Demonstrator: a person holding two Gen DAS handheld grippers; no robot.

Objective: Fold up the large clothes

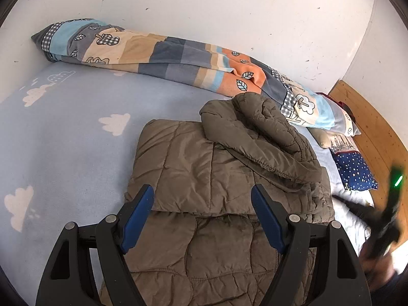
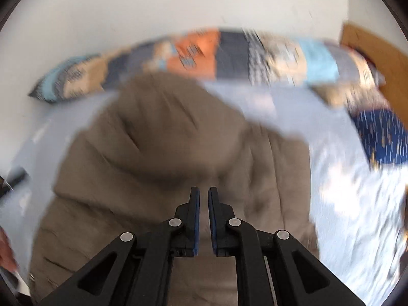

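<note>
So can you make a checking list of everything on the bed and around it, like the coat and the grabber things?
Surface: bed sheet, pale blue with white clouds.
Job's things: brown quilted jacket, partly folded, hood flopped on top.
Clutter: rolled patchwork blanket along the wall; starry navy pillow near the headboard.
Grippers: left gripper open above the jacket, holding nothing; right gripper nearly closed, a thin gap, nothing seen between the fingers; that view is blurred.
Cables: nothing seen.
Surroundings: white wall; wooden headboard.
</note>
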